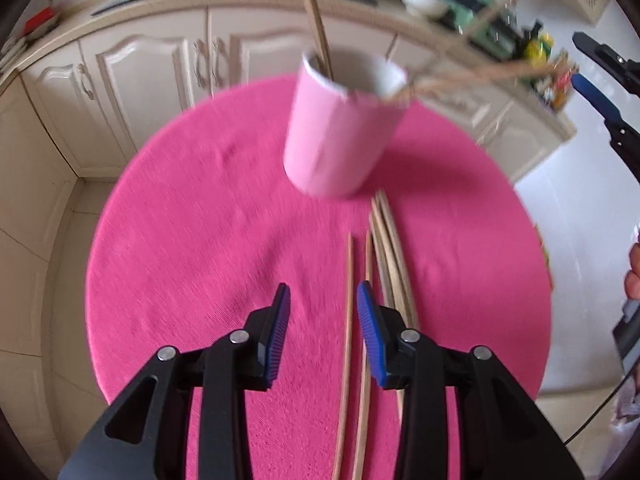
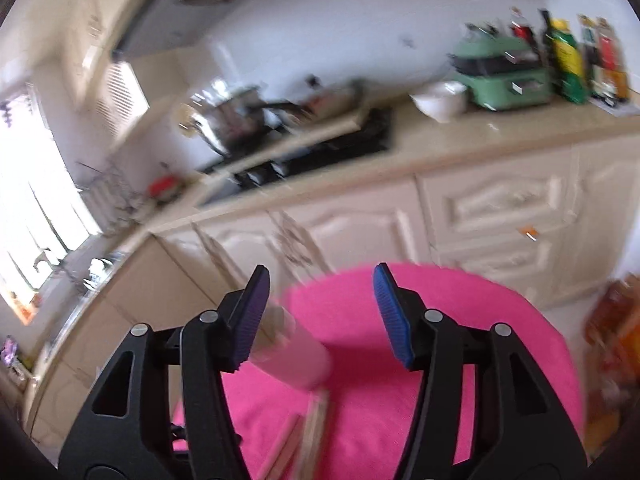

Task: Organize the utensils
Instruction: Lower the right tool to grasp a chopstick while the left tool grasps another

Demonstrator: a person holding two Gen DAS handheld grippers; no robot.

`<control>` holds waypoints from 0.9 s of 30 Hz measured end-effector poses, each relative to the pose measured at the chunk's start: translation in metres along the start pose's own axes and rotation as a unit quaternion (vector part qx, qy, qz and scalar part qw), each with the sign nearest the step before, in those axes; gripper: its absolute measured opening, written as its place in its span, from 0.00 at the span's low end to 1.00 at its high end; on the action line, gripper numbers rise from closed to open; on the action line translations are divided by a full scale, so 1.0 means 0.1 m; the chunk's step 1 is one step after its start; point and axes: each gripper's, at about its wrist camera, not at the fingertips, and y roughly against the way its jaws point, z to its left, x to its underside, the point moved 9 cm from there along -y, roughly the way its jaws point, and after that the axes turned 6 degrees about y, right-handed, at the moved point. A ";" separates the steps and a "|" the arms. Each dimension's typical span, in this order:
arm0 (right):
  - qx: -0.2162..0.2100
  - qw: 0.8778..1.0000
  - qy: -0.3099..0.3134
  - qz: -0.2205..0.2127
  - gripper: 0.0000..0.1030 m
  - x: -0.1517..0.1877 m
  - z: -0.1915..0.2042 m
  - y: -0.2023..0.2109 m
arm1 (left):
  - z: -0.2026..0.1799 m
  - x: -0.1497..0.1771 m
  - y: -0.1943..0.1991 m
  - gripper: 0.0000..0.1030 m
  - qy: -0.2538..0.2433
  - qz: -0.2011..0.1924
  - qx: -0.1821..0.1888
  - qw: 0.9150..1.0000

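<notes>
Hovering my left gripper, jaws apart and empty, over the round fuzzy pink mat. Smooth pink cup stands mid-mat; thin wooden chopsticks lie just before it. My right gripper gapes empty too.

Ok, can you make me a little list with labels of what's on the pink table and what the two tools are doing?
surface: round pink tablecloth
cup: pink cup, upright, white inside
in the cup: one chopstick leaning on the rim, plus blurred ones sticking out to the right
on the cloth: loose chopsticks lying near the cup's base
left tool: open, empty, low over the loose chopsticks
right tool: open, empty, above the cup
picture: blurry, so the exact chopstick count is unclear
</notes>
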 end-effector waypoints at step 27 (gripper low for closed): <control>0.011 0.945 0.027 0.325 0.24 1.91 0.37 -0.71 | 0.13 0.14 -0.40 0.05 0.011 0.052 -0.086 0.995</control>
